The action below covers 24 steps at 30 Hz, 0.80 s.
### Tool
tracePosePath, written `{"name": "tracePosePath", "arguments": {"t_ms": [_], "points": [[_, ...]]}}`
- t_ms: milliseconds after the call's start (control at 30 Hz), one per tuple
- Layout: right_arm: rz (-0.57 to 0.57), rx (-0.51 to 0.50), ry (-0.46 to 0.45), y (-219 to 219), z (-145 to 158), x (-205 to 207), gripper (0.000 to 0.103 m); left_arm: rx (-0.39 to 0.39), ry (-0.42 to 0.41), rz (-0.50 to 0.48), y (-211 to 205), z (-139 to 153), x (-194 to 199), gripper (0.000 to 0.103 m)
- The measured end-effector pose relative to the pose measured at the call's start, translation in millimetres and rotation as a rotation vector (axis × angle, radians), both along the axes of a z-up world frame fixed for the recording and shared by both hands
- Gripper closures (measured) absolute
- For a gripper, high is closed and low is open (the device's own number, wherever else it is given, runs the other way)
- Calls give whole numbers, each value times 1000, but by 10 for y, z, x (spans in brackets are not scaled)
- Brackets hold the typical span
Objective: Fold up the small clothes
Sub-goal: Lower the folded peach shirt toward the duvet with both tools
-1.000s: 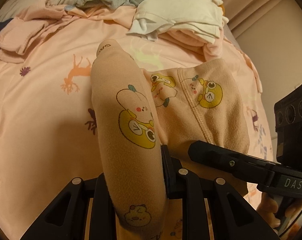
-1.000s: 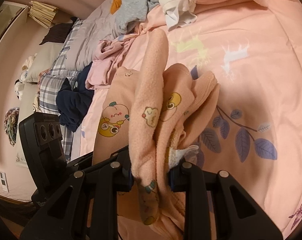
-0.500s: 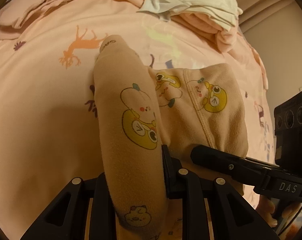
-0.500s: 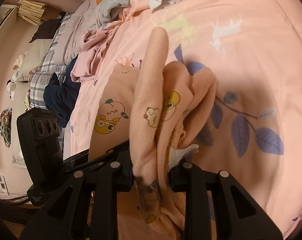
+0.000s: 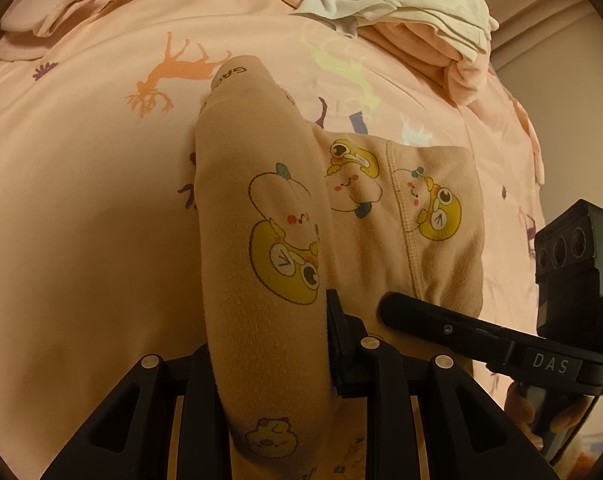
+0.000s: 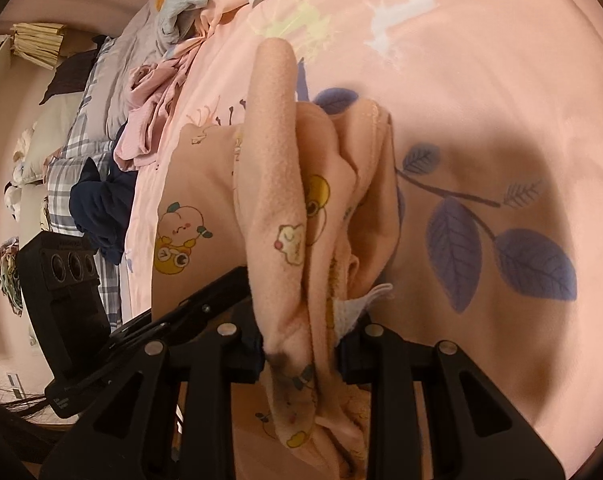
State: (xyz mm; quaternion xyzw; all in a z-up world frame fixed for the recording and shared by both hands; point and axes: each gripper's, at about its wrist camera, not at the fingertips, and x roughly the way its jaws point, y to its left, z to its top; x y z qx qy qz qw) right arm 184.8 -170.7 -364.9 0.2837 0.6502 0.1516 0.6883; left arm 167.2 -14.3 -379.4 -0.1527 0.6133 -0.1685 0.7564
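Peach-coloured child's garment point(image 5: 401, 216), printed with small cartoon fruit and yellow clock-faced creatures, lies partly spread on the pink bedspread point(image 5: 81, 208) and is gathered up at two places by the grippers. In the left wrist view the left gripper point(image 5: 269, 364) has a thick rolled fold of the cloth between its fingers; its jaws are opening a little, yet the fabric fills the gap and the pads press against it. The fold runs up from the jaws away from the camera, ending in a rounded edge with printed letters near an orange deer figure on the bedspread. The flat part of the garment lies just beside the fold, with a stitched seam running down it. The right gripper point(image 6: 299, 354) is narrowly closed on several bunched layers of the same garment, with a small white label point(image 6: 357, 306) poking out beside the right-hand finger. Beyond that bunch the bedspread shows purple leaves on a branch point(image 6: 497, 240). Each gripper's black body also shows at the side of the other's view, with fingers of a hand point(image 5: 521, 408) around the handle. Toward the far edge of the bed lie a folded white and pink stack point(image 5: 413, 4), loose pink clothes point(image 6: 149, 120) and a dark navy item point(image 6: 101, 208).
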Motion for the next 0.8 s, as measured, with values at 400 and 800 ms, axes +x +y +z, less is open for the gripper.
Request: {"name": "tracePosePath", "arguments": {"t_ms": [400,800], "points": [[-29,-3,-17,-22,-118,-68,77,33,15,40,-78,-50,43,75],[-90,13,-22,-56,-106,-118,76,-5,54,143,55,12,39,70]]}}
